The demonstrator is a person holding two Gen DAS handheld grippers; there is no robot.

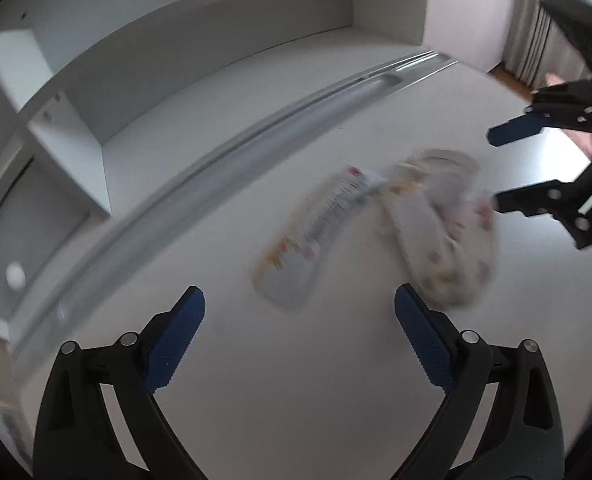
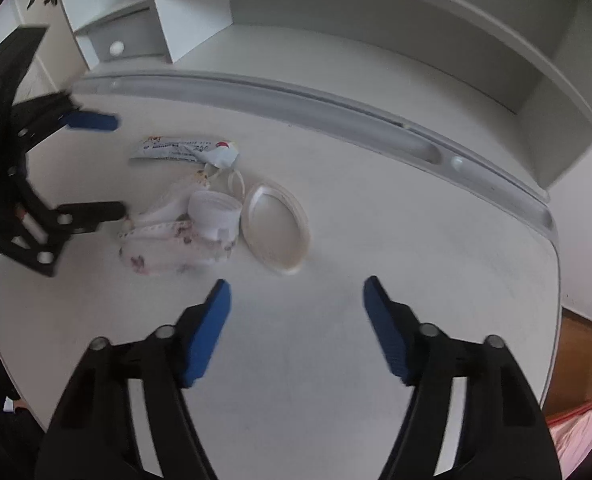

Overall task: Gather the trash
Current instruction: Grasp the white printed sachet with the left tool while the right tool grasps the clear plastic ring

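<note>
Trash sits in a little heap on the white table (image 2: 336, 360), all bunched together toward the left of the right wrist view. We've got a flat printed wrapper (image 2: 184, 150) at the far side, a crumpled floral-print wrapper (image 2: 164, 248) nearer to us, a short white cup-like piece (image 2: 216, 212) resting on it, and a round white lid ring (image 2: 276, 228) just to the right, touching or nearly touching the crumpled one. In the left wrist view the whole heap is pretty smeared, so we can't make out more detail there.

Our left tool (image 1: 300, 316) hangs above the table with its blue pads wide apart and nothing between them, the heap just beyond its tips. Our right tool (image 2: 296, 304) is also spread, nothing gripped, the lid ring just beyond its tips. Behind the table runs a white shelf unit (image 2: 376, 8) with a groove (image 2: 428, 148) along the table's far edge.
</note>
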